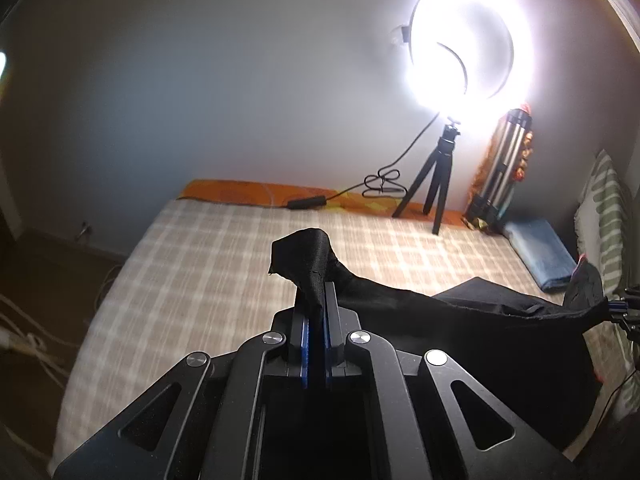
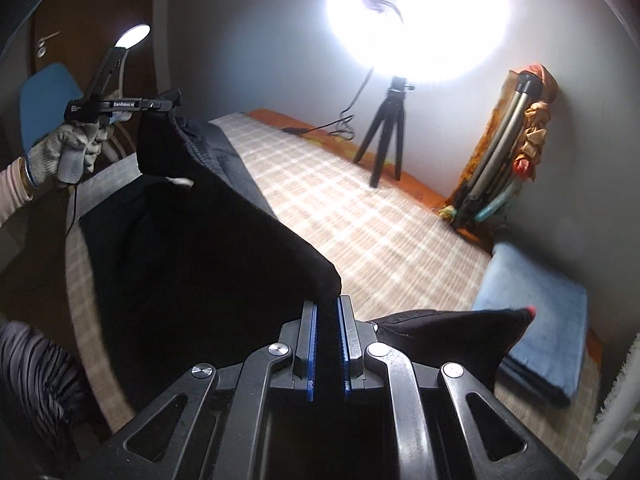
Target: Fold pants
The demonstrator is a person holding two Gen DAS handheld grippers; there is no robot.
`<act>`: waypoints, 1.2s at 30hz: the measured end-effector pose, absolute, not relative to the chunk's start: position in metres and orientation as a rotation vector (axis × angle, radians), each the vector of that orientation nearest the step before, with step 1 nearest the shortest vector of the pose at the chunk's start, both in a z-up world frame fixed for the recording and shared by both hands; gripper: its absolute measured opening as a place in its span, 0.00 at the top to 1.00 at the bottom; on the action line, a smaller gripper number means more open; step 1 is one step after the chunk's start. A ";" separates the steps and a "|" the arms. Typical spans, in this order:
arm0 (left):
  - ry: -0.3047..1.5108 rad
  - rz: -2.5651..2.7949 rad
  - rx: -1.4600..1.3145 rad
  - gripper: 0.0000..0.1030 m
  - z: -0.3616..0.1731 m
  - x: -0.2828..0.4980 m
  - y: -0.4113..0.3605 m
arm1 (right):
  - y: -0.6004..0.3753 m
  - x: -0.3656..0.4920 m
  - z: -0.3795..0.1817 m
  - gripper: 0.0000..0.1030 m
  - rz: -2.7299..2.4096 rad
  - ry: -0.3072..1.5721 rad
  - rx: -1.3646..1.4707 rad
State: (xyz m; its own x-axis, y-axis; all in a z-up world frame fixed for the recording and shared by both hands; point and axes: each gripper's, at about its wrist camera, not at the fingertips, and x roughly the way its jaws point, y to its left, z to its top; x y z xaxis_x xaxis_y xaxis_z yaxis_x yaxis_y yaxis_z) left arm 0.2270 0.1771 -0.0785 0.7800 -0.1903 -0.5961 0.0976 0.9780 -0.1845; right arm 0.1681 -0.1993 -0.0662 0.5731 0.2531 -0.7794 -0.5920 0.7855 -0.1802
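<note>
The left gripper (image 1: 316, 300) and right gripper (image 2: 327, 312) are black metal with blue toothed pads and round silver screws, and the left hand (image 2: 70, 152) wears a grey knitted glove over a pale sleeve.

The pants (image 2: 208, 248) are plain black. Both grippers, left (image 1: 316, 312) and right (image 2: 327, 320), are black with blue pads. The bed (image 1: 192, 272) wears a beige-and-white check, with an orange sheet (image 1: 240, 192) along its far edge. A folded towel (image 2: 536, 320) is light blue. The tripod (image 2: 384, 136) is black; the glove (image 2: 68, 148) is grey-white knit.
</note>
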 end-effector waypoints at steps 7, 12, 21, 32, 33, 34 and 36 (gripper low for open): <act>0.706 -0.165 -0.177 0.96 -0.118 0.161 0.185 | -0.192 0.109 -0.099 0.93 0.554 0.876 -0.473; 0.730 -0.158 -0.202 0.87 -0.136 0.119 0.189 | -0.193 0.086 -0.122 0.93 0.552 0.939 -0.486; 0.779 -0.131 -0.282 0.62 -0.156 0.061 0.214 | -0.190 0.067 -0.147 0.93 0.546 1.012 -0.527; 0.810 -0.157 -0.555 0.56 -0.183 0.031 0.236 | -0.167 0.068 -0.097 0.66 0.728 1.007 -0.430; 0.815 -0.158 -0.585 0.56 -0.186 0.031 0.238 | -0.162 0.075 -0.090 0.66 0.744 0.994 -0.404; 0.818 -0.152 -0.600 0.56 -0.189 0.031 0.238 | -0.154 0.086 -0.084 0.66 0.763 0.980 -0.375; 0.819 -0.144 -0.635 0.56 -0.192 0.033 0.239 | -0.133 0.102 -0.079 0.65 0.791 0.959 -0.343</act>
State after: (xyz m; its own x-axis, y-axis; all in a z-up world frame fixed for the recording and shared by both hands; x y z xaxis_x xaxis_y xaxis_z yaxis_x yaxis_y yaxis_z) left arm 0.0326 0.2387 -0.1922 0.6846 -0.3563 -0.6359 -0.1184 0.8064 -0.5793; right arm 0.1017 -0.1331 -0.0785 0.3284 0.4462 -0.8325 -0.7321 0.6771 0.0742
